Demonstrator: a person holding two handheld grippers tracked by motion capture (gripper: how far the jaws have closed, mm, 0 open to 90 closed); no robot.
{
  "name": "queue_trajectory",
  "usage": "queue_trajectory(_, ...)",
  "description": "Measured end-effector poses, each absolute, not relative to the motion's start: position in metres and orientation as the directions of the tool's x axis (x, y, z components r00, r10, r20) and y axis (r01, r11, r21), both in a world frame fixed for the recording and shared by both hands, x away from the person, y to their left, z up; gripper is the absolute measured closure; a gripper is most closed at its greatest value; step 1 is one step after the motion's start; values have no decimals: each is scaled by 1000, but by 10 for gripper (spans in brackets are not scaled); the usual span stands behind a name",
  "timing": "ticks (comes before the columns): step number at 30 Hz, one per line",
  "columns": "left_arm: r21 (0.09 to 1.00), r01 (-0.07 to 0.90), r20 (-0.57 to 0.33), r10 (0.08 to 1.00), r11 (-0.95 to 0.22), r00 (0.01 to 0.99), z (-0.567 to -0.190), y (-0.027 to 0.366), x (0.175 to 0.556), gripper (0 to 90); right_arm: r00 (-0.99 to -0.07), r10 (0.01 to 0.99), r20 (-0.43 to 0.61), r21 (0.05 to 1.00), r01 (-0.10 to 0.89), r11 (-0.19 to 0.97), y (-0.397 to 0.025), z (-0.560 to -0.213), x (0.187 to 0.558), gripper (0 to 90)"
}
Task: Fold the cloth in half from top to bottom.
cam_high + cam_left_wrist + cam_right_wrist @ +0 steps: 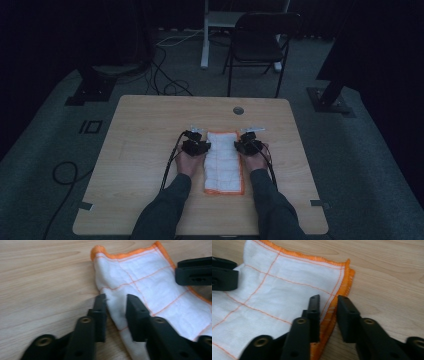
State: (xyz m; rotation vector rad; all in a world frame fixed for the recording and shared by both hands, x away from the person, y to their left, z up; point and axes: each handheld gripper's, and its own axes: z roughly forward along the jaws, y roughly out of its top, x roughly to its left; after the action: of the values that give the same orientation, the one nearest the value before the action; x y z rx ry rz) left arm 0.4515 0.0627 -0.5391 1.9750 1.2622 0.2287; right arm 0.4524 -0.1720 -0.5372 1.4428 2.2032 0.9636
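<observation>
Cloth (223,162) (white with an orange grid and orange hem) lies folded into a long strip on the wooden table (140,150), running away from the person. Left gripper (196,145) sits at the strip's left edge near the far end, jaws a little apart with a fold of the edge between them, not pinched yet. Right gripper (248,145) mirrors it on the right edge, jaws likewise slightly apart astride the orange hem.
</observation>
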Motion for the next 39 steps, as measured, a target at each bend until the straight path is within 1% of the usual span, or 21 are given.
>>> queue_trajectory(1,678,703,-245,835,-216,493,-539,63,452,803,-439,894,95,696,671,255,-172,-538,453,829)
queue_trajectory(3,680,698,-241,831,-223,501,-537,63,452,851,-450,889,83,701,661,269,-171,-537,453,851)
queue_trajectory(5,687,692,-240,828,-224,507,-534,64,452,864,-457,887,64,703,651,285,-170,-537,452,856)
queue_trajectory(15,732,650,-255,804,-203,538,-513,69,449,872,-463,884,61,751,605,265,-173,-523,448,856)
queue_trajectory(22,751,623,-245,784,-219,571,-502,71,438,872,-476,873,104,777,587,228,-182,-508,435,853)
queue_trajectory(29,767,607,-260,764,-207,590,-500,80,416,871,-517,850,99,789,561,250,-183,-503,411,848)
queue_trajectory(32,773,604,-273,758,-194,593,-501,84,402,870,-530,840,113,793,558,245,-184,-501,402,847)
queue_trajectory(39,765,611,-285,744,-204,605,-508,86,375,868,-562,821,99,772,564,292,-181,-507,389,842)
